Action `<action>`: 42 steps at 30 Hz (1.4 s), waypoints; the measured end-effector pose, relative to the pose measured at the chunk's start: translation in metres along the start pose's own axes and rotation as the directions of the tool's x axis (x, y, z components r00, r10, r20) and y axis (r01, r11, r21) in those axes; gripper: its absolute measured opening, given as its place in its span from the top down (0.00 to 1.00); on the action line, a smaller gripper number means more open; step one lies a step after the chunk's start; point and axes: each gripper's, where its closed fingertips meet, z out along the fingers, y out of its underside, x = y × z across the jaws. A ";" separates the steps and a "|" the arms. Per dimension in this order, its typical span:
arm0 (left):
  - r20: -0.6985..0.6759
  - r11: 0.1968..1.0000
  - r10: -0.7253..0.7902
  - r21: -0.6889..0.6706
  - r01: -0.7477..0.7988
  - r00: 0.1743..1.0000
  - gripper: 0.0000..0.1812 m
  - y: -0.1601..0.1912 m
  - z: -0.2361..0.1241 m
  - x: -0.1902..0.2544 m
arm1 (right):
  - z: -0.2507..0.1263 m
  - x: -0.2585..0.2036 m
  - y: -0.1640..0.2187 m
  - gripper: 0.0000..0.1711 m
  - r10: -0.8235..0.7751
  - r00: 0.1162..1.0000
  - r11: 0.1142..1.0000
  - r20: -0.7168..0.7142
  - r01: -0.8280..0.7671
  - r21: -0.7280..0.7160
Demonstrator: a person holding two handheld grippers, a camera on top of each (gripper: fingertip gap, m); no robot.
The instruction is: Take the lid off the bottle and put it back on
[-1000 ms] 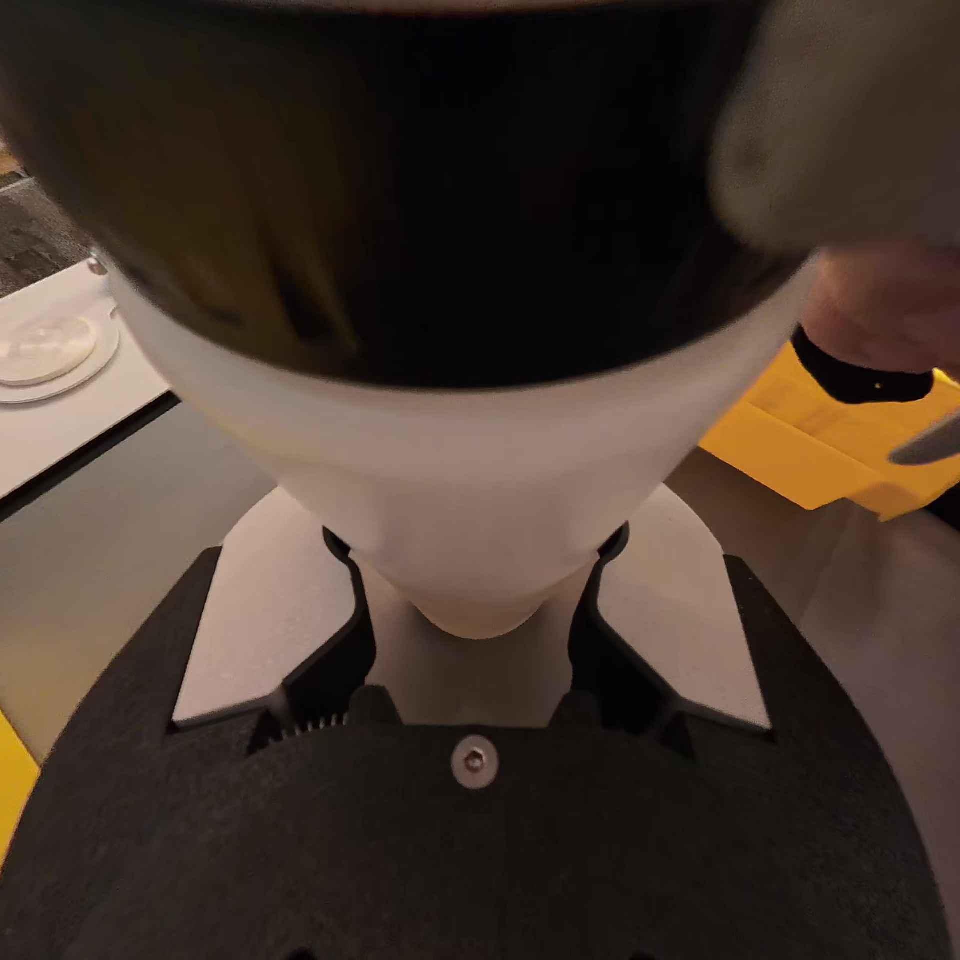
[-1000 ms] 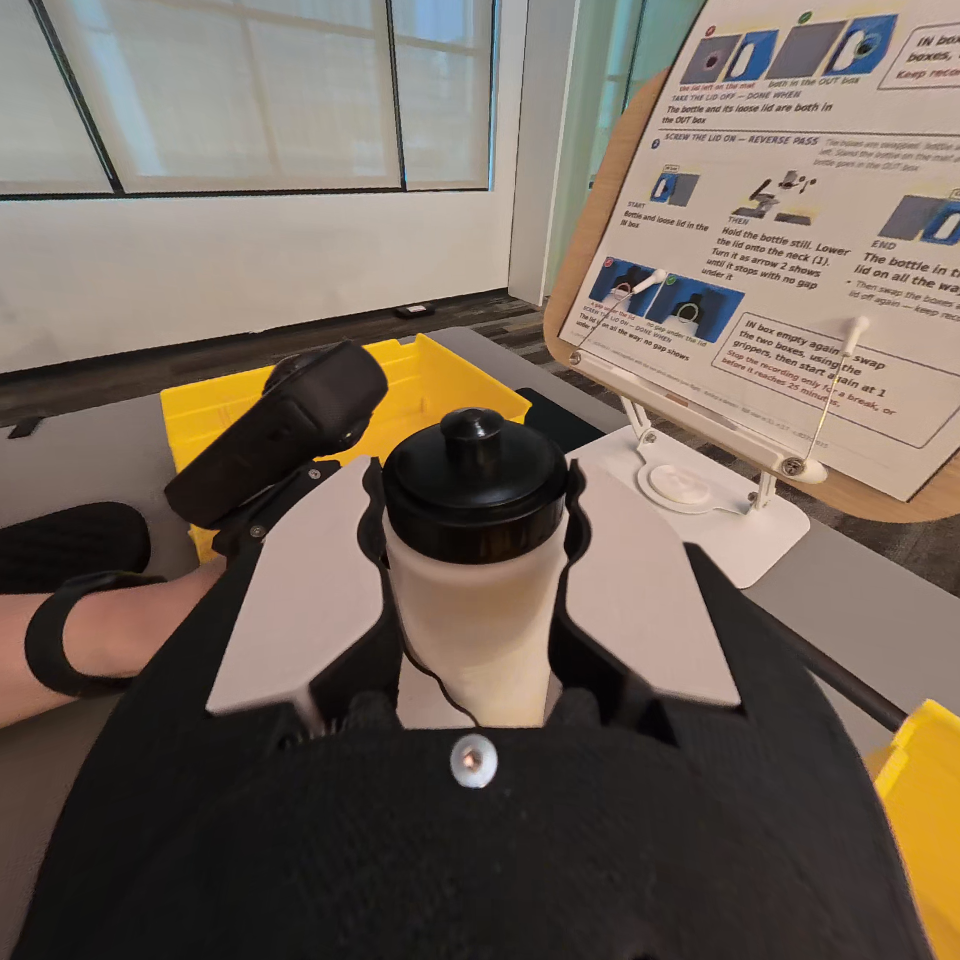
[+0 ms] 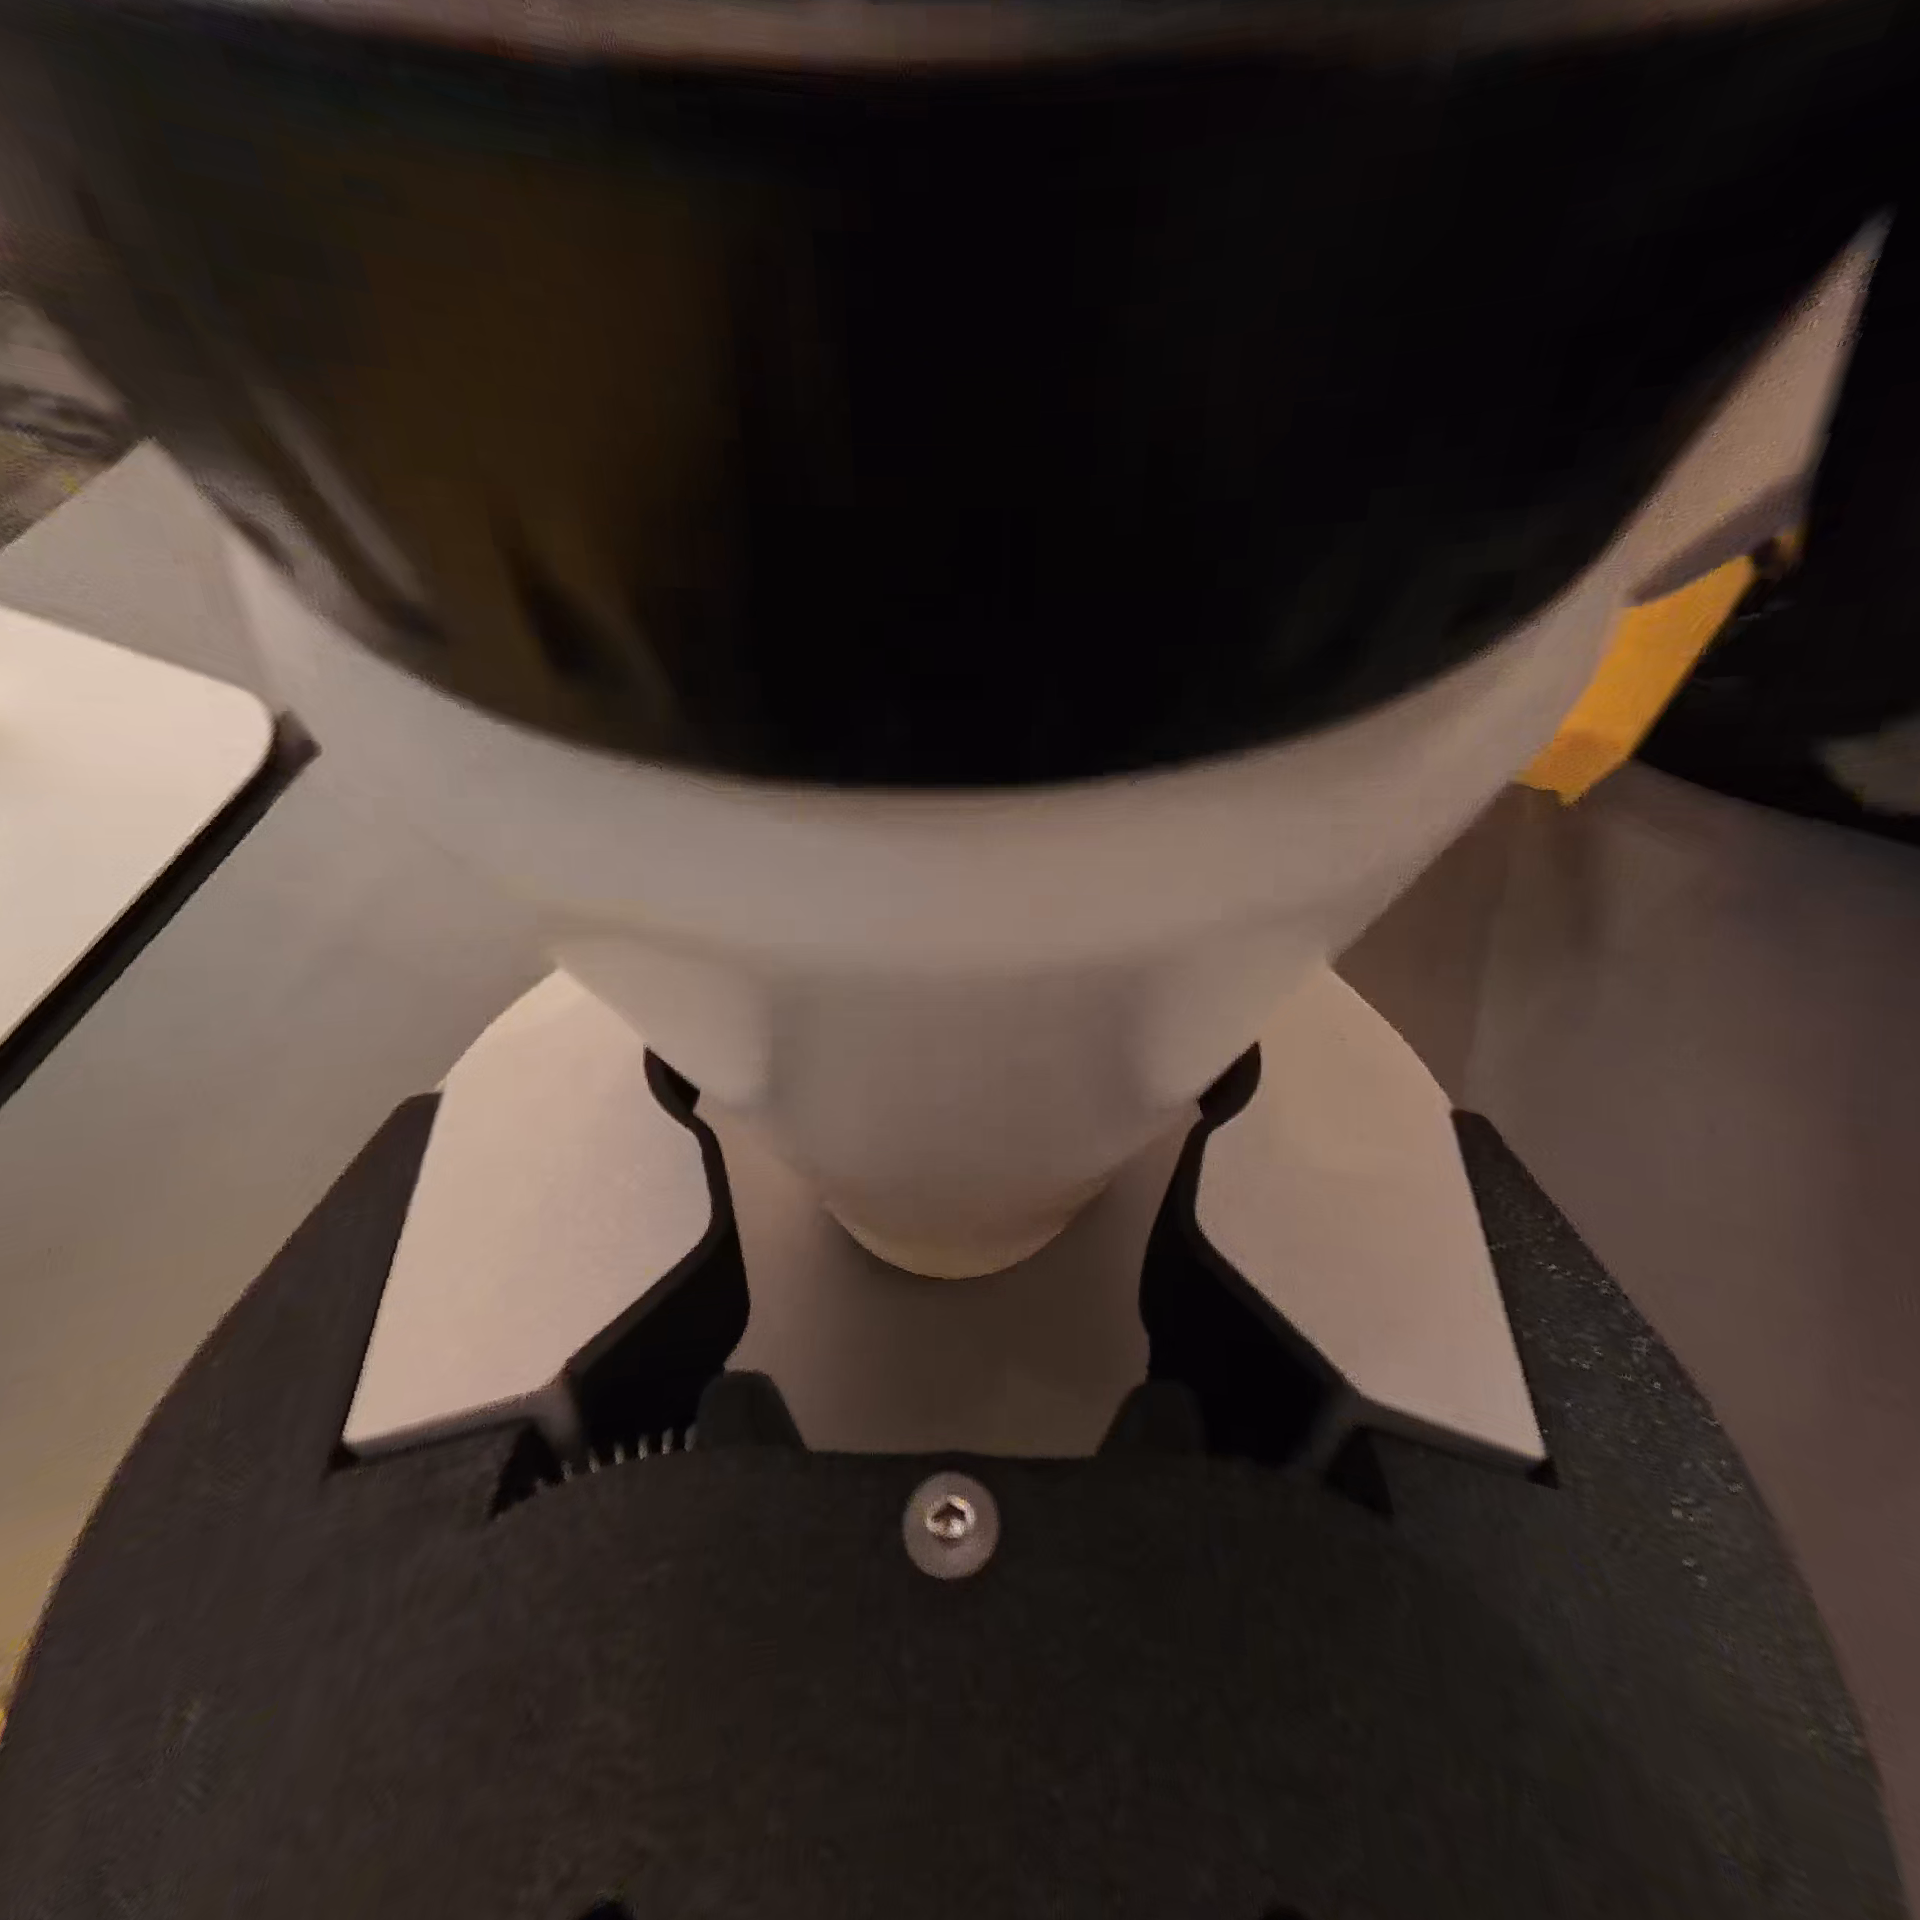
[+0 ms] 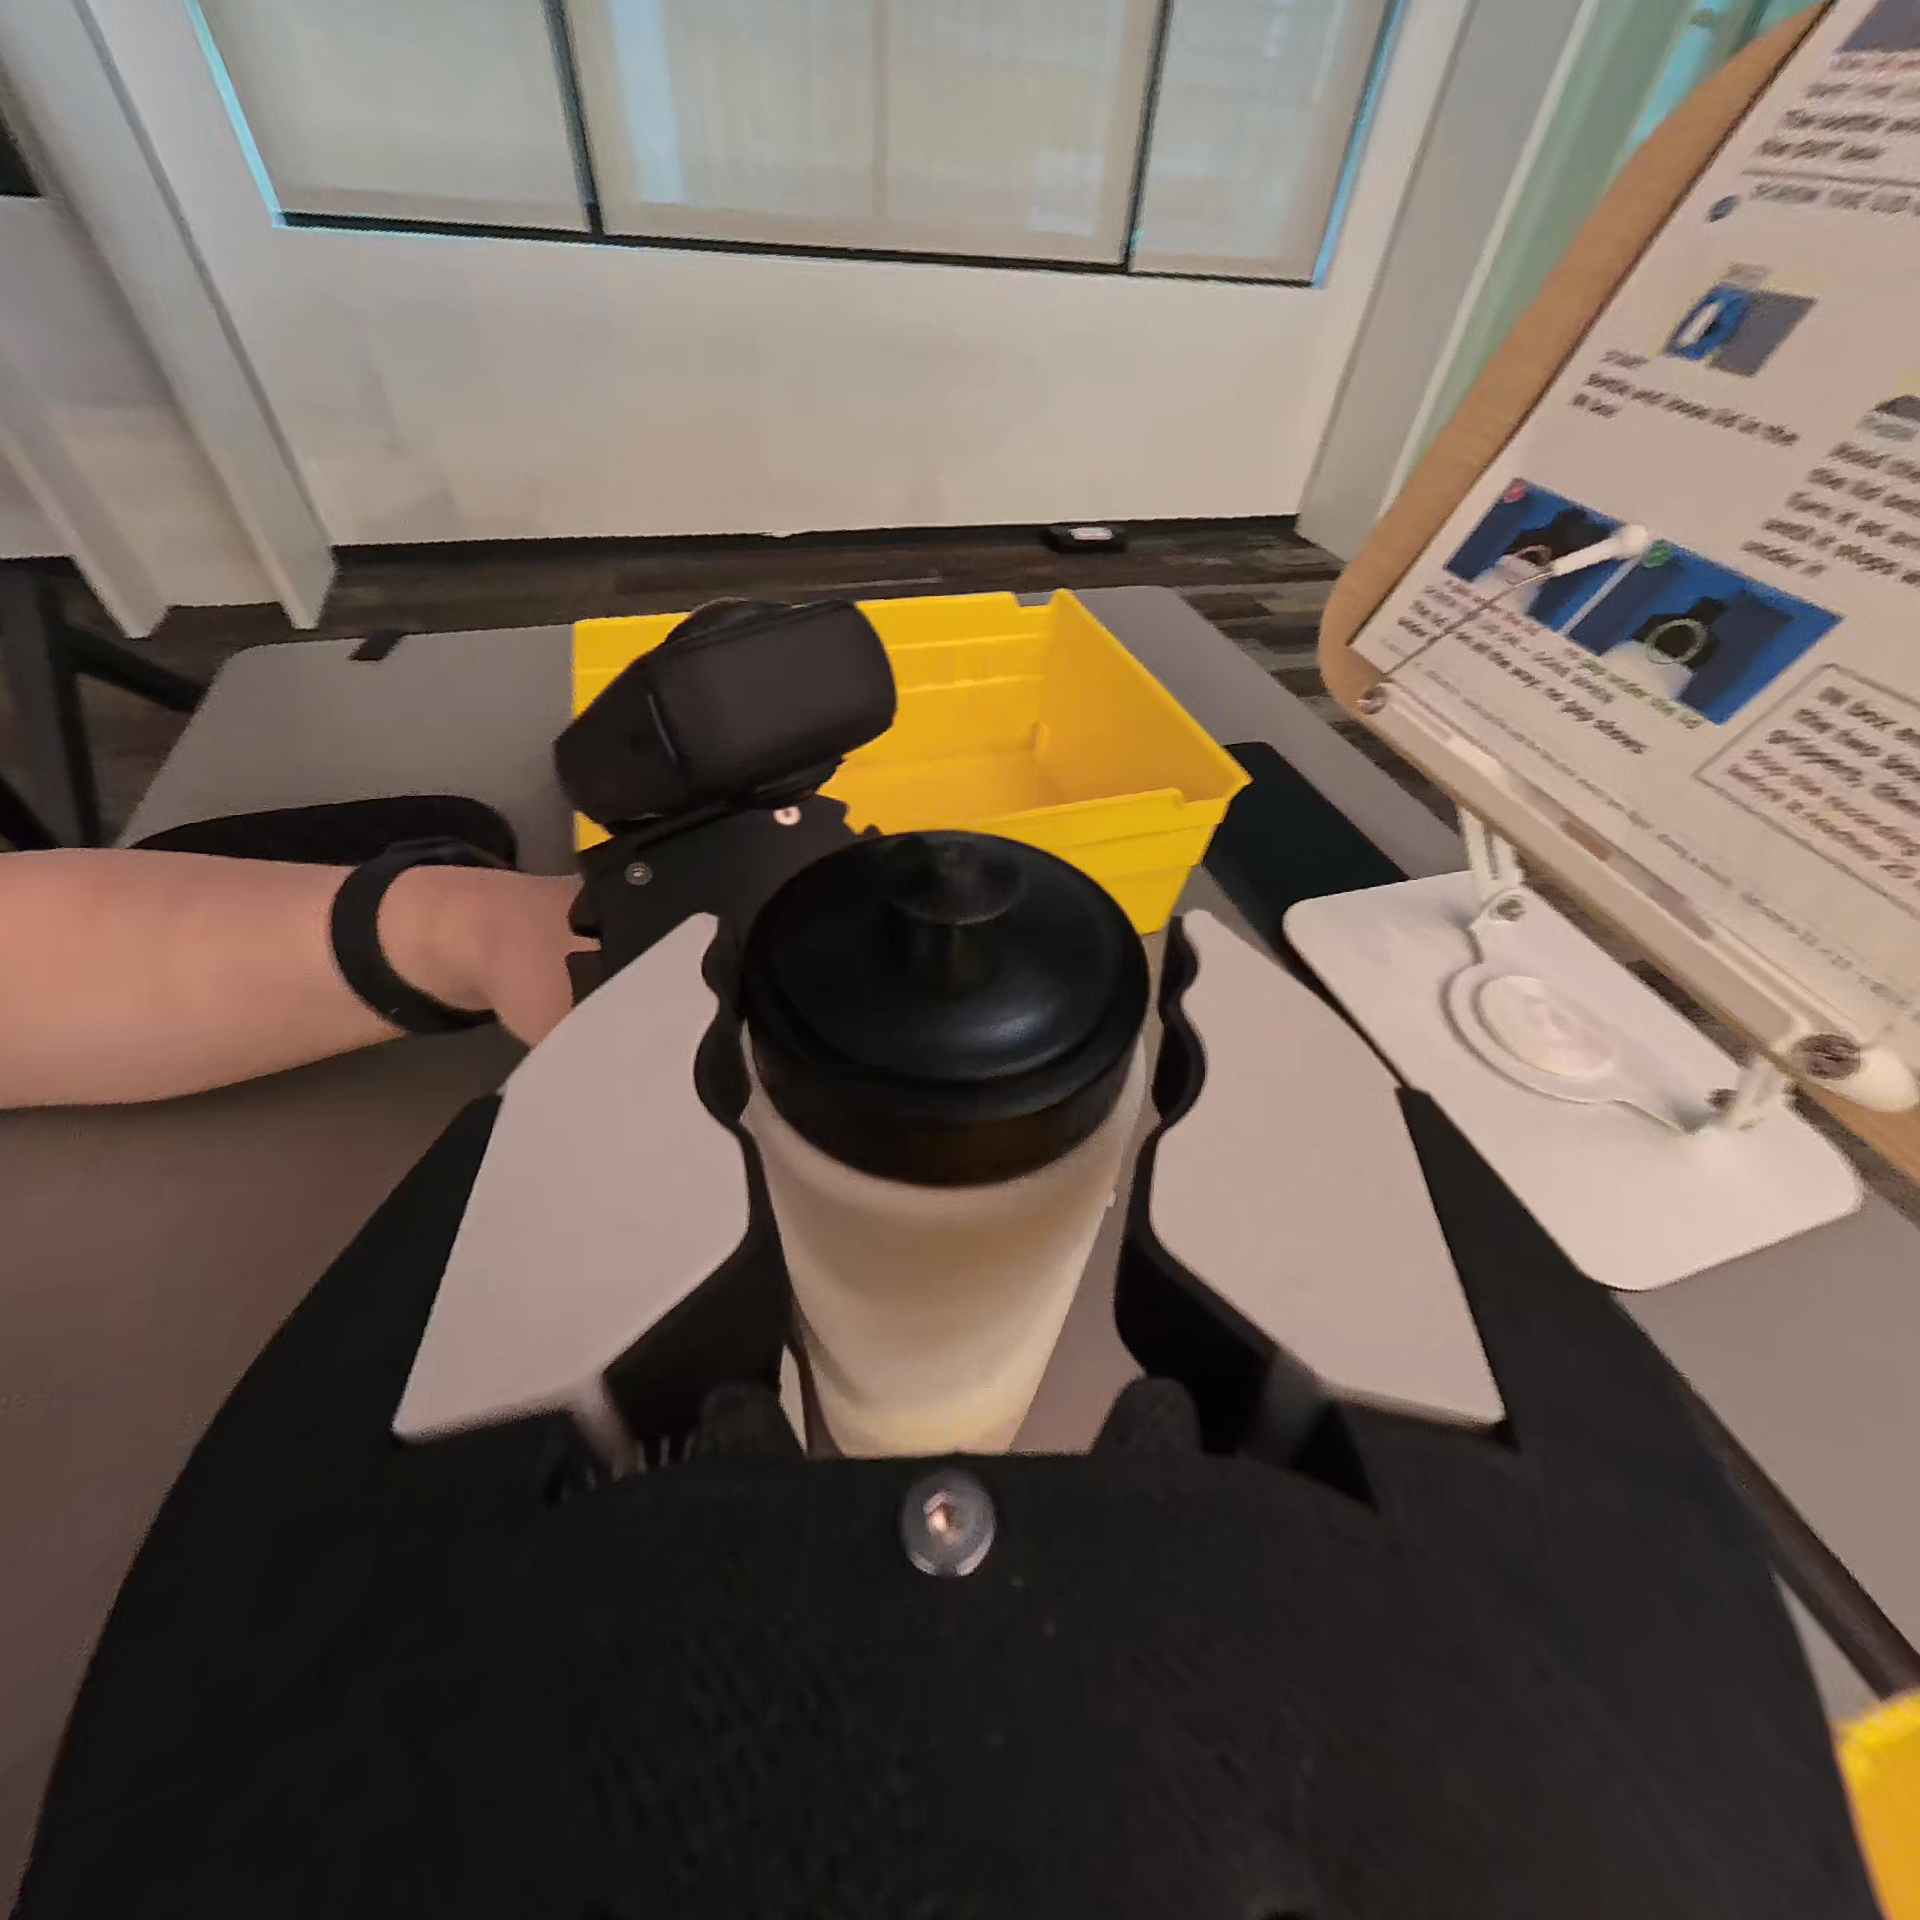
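A white bottle (image 4: 925, 1278) with a black lid (image 4: 945, 997) stands upright between both grippers. My right gripper (image 4: 948, 930) has its fingers on either side of the lid and seems shut on it. In the left wrist view the bottle (image 3: 935, 987) fills the frame, with the lid (image 3: 935, 416) as a dark band on top. My left gripper (image 3: 951, 1070) is shut on the white body low down. The left gripper's black body (image 4: 727, 717) and a hand with a black wristband show behind the bottle.
An empty yellow bin (image 4: 1039, 717) stands on the grey table (image 4: 260, 1247) behind the bottle. A white stand base (image 4: 1558, 1143) holding an instruction board (image 4: 1662, 468) is at the right. Another yellow bin's corner (image 4: 1886, 1808) shows at the bottom right.
My right gripper has swung around the bottle, so the board slid right and the bin moved to centre. The lid sits closer and lower in its view. The left view's background shifted too.
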 end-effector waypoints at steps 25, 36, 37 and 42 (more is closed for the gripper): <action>0.060 0.993 -0.020 0.118 0.013 0.998 0.47 -0.011 0.006 -0.005 | -0.002 0.005 0.010 0.55 0.036 0.999 0.997 -0.007 -0.037 -0.070; 0.110 0.989 -0.080 0.131 0.065 0.991 0.48 -0.014 0.010 -0.006 | -0.005 0.007 0.011 0.55 0.055 0.998 0.997 0.029 -0.054 -0.055; 0.117 0.989 -0.087 0.131 0.071 0.989 0.48 -0.014 0.010 -0.007 | -0.006 0.008 0.011 0.55 0.054 0.998 0.997 0.023 -0.053 -0.056; 0.126 0.984 -0.117 0.146 0.098 0.985 0.49 -0.015 0.009 -0.010 | -0.005 0.013 0.010 0.55 0.072 0.997 0.997 0.003 -0.072 -0.033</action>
